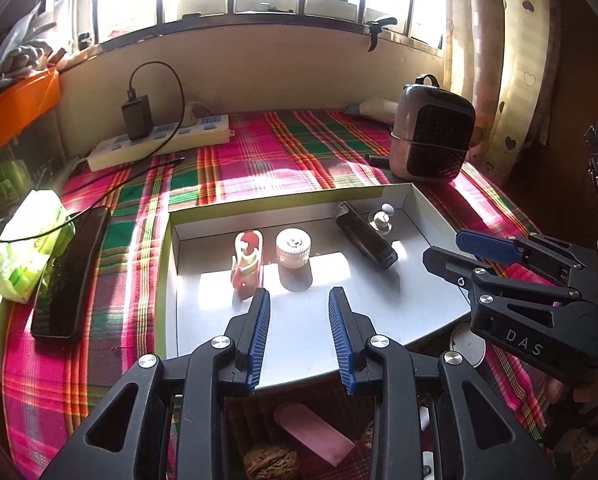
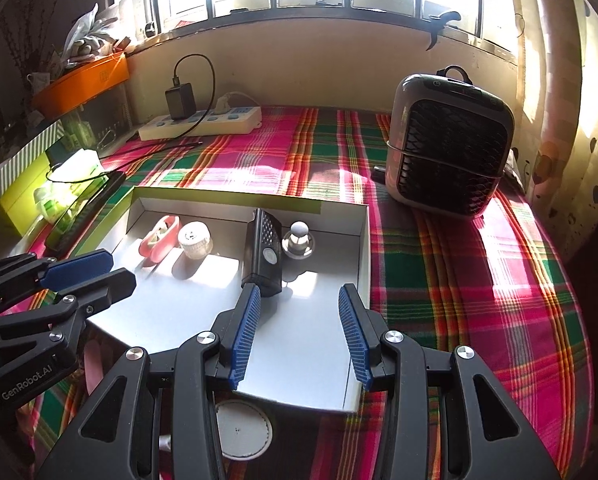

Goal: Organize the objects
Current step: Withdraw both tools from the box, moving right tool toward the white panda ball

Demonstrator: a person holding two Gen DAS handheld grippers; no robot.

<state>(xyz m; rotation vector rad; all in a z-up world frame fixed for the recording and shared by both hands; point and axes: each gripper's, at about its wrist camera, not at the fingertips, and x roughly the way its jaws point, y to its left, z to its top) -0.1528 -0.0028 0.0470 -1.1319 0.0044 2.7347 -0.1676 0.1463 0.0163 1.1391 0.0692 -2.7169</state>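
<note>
Both the left gripper and right gripper hover released, empty, above a shallow box. A jar stands just ahead; a careless reach could topple it.

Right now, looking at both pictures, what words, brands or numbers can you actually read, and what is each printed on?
"DAS": on the black body of the right tongs, seen from the left wrist view.
"GenRobot.AI": on the black body of the left tongs, seen from the right wrist view.
Orange box: a pale mark, too blurred to read.
Small jar's lid: tiny marks, too small to read.
</note>
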